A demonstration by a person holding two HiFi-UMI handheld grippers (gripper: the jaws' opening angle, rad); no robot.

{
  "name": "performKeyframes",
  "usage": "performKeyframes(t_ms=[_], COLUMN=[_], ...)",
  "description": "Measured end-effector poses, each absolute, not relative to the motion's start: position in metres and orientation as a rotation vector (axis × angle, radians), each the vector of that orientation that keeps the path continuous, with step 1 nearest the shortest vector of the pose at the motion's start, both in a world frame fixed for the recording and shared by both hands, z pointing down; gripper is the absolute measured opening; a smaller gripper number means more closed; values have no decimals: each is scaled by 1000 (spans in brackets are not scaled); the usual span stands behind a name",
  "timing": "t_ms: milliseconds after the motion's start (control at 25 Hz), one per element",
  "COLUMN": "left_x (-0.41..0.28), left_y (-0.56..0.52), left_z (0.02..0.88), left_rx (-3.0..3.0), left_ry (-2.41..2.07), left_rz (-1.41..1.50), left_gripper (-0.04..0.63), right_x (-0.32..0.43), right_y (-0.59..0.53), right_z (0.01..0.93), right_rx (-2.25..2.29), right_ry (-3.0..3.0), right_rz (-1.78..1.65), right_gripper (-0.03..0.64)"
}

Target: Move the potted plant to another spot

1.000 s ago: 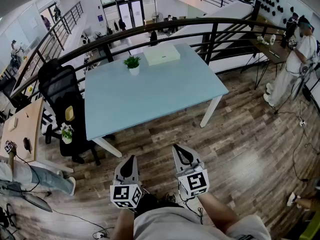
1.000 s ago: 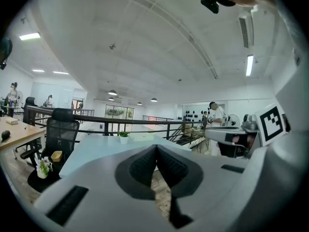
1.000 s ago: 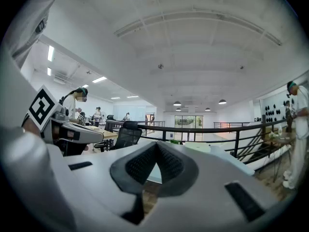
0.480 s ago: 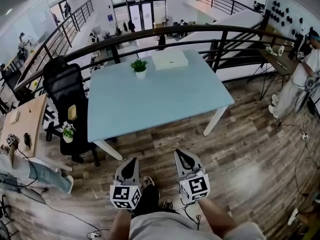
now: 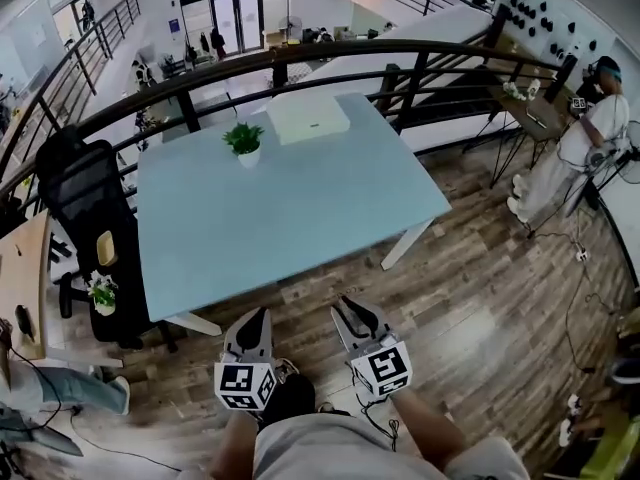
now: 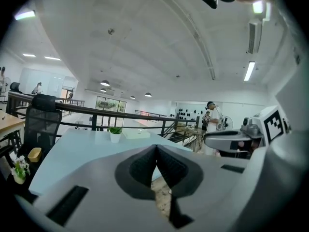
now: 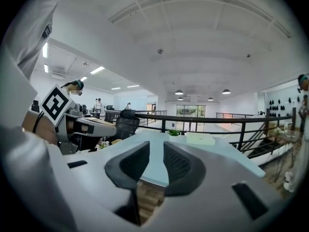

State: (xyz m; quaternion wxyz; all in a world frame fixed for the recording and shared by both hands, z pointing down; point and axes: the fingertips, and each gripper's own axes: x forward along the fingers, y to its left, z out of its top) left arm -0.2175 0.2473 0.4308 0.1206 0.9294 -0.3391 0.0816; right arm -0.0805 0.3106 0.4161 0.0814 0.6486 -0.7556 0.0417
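Both grippers sit closer to the pale blue table [image 5: 300,208] than a second ago, and its near edge is now just ahead of them. The left gripper [image 5: 258,314] has its jaws together. The right gripper [image 5: 350,304] has just been opening; its jaws stand slightly apart with nothing between them. The potted plant [image 5: 244,143] stands at the table's far side, near a white box [image 5: 308,120]. A black chair [image 5: 85,198] stands to the left, a dark railing [image 5: 300,54] curves behind, and the floor [image 5: 480,298] is wood.
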Motion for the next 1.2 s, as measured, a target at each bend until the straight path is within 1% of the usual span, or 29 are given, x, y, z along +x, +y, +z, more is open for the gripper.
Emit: performKeyframes(t_ms=[160,280,440,840,960,1080,1200], left_x=[-216,-221,-226,-231,-230,-224,-210], left_y=[195,161,129,96,83,67,46], left_z=[431,431,437,463,467,468,466], left_rx=[2730,2737,2710,2638,2626,2613,2619], left_ry=[-938,-919,-905,-909,-932,-958,-981], left_rz=[242,236,228,257,270,293,321], left_gripper=[12,12,12,12,12,12,12], right_x=[-75,-75,-76,-73,-68,-58,-42], right_y=[266,238,208,161,143,119,91], right_z=[419,415,418,430,445,452,446], right_rx=[1951,1957,1939,1897,1872,1865,1853], right_ry=[-2216,-2204,-2199,-2186,-2229,-2278,-2312], right_rz=[166,162,203,224,294,346,306], right_gripper=[118,126,172,183,183,178,176])
